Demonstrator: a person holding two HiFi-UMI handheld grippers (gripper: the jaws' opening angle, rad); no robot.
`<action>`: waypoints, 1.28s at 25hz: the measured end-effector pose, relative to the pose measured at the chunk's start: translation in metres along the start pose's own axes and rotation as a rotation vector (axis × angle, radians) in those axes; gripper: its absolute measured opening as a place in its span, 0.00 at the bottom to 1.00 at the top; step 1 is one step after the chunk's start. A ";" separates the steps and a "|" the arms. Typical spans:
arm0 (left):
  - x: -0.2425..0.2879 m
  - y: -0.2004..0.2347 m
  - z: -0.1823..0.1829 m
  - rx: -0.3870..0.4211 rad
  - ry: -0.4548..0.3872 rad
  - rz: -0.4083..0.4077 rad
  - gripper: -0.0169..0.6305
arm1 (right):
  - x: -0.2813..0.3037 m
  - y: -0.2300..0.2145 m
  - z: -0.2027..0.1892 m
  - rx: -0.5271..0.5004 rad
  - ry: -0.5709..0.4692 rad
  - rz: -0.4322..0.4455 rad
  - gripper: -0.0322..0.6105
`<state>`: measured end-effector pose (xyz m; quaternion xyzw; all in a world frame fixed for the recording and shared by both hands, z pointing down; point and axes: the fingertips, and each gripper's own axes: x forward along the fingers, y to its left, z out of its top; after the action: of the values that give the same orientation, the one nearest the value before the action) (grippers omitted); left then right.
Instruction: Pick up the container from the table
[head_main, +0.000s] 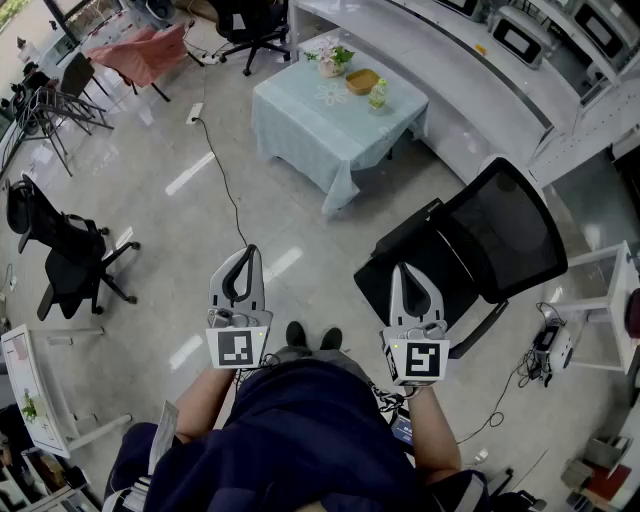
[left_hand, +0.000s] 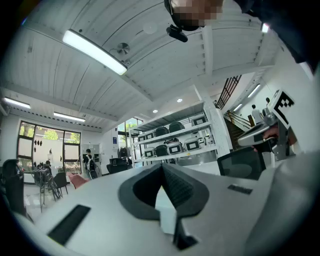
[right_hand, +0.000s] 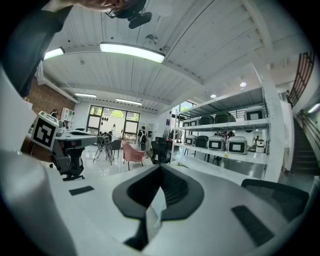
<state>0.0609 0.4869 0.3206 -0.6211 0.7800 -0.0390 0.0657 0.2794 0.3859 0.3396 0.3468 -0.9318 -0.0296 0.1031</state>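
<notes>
— Why are both held back like that, level and idle?

— I'd say the reach hasn't begun. The left hand-held gripper (head_main: 248, 252) and right hand-held gripper (head_main: 402, 270) are each closed tight with nothing between the jaws. The container (head_main: 362, 81), a tan bowl I take it, sits on the tabletop (head_main: 300, 120), well apart across the floor (head_main: 200, 200).

— Do the gripper views show it?

— Not that I can make out. They show shelves (right_hand: 225, 145); only the head view shows it.

Glossy floor (head_main: 250, 195), cloth-draped table (head_main: 300, 135), mesh-backed chair (head_main: 512, 232).
</notes>
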 end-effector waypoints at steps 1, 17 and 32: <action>0.000 0.000 0.000 -0.001 0.000 -0.001 0.03 | 0.000 0.000 0.000 0.000 0.000 0.001 0.04; 0.003 -0.007 -0.003 0.004 0.008 -0.024 0.03 | 0.001 0.000 -0.003 -0.019 -0.011 0.012 0.05; 0.008 -0.021 0.000 -0.003 0.001 -0.063 0.04 | -0.006 -0.007 -0.001 0.005 -0.042 -0.004 0.05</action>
<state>0.0791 0.4746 0.3236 -0.6455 0.7601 -0.0399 0.0631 0.2886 0.3848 0.3382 0.3482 -0.9331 -0.0348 0.0827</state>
